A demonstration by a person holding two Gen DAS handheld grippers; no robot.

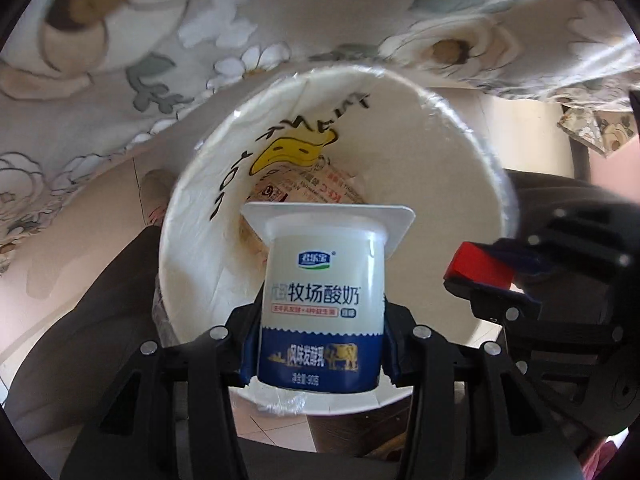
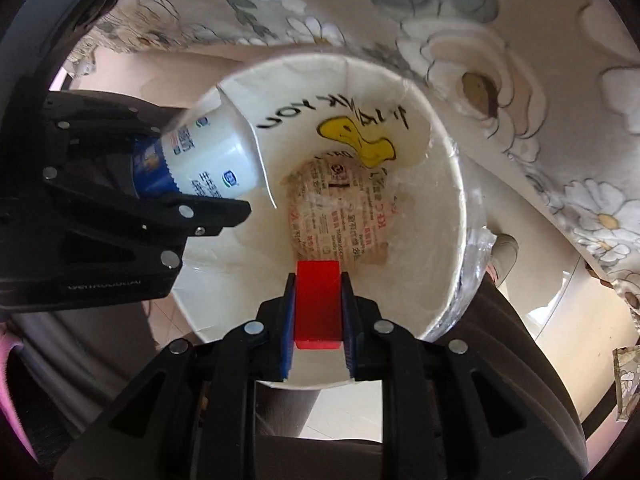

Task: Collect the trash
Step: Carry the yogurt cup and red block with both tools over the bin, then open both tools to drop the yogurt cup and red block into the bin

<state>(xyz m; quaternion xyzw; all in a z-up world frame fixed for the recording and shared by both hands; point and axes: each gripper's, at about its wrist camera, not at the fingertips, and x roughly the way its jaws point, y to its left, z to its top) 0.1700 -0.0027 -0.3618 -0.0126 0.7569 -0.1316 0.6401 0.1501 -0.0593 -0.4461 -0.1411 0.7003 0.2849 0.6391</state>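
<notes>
Left gripper point(image 1: 320, 344): fingers clamp the yogurt cup point(image 1: 322, 304) over the bin point(image 1: 460, 128).
Right gripper point(image 2: 318, 320): grasps the red block point(image 2: 318, 304).
Advice: release both only once you're inside the rim, above the wrapper point(image 2: 340, 216).

1. The left wrist view looks steeply down along the left gripper point(image 1: 320, 320) into the mouth of a white paper bin point(image 1: 472, 152), from close above it; the yogurt cup point(image 1: 320, 300) between its fingers fills the lower middle.
2. The right wrist view also looks steeply down, along the right gripper point(image 2: 318, 312) and its red block point(image 2: 318, 304), into the same white paper bin point(image 2: 448, 208), equally near.
3. Both views share the bin's inside, its duck drawing point(image 1: 294, 154) point(image 2: 356, 140), the crumpled wrapper point(image 1: 304, 190) point(image 2: 340, 216) at the bottom, and the flowered cloth point(image 1: 120, 80) point(image 2: 520, 60) beyond.
4. Each camera catches the other gripper at its edge: the right one at the left view's right side, the left one at the right view's left side.
</notes>
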